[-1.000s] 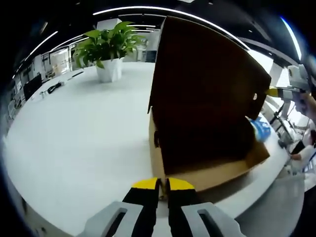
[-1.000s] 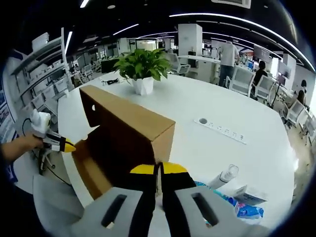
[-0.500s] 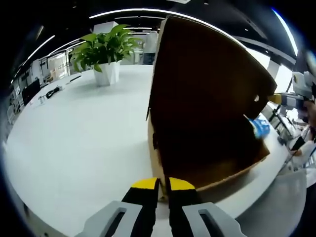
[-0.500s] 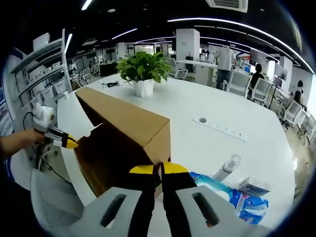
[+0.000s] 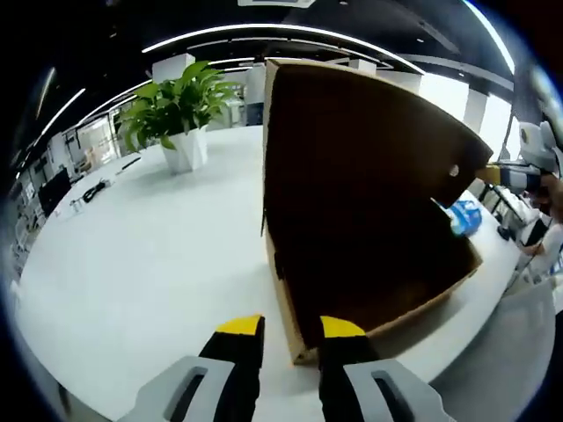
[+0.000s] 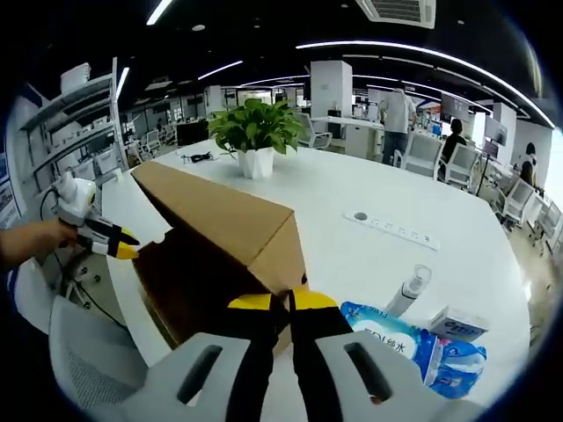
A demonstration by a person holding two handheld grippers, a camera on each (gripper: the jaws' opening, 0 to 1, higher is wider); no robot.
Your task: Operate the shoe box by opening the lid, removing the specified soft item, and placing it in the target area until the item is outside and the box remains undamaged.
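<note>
The brown cardboard shoe box (image 5: 369, 308) lies on the white table with its lid (image 5: 361, 141) standing up; the inside is too dark to make out. My left gripper (image 5: 290, 327) is open, and the box's near corner sits between its yellow tips without being clamped. In the right gripper view the lid (image 6: 220, 211) slopes up towards me, and my right gripper (image 6: 283, 301) is shut on its near corner. The right gripper (image 5: 510, 174) reaches the lid's far edge in the left gripper view. The left gripper (image 6: 110, 244), held by a hand, shows at the box's far end.
A potted plant (image 6: 255, 132) stands further back on the table (image 5: 132, 255). A blue soft packet (image 6: 396, 338), a spray bottle (image 6: 406, 290) and a small carton (image 6: 457, 323) lie to the right of the box. A power strip (image 6: 396, 230) lies beyond them. Office chairs and people are in the background.
My left gripper has opened and let go of the box's near corner. My right gripper stays shut on the lid, which now leans a little further back.
</note>
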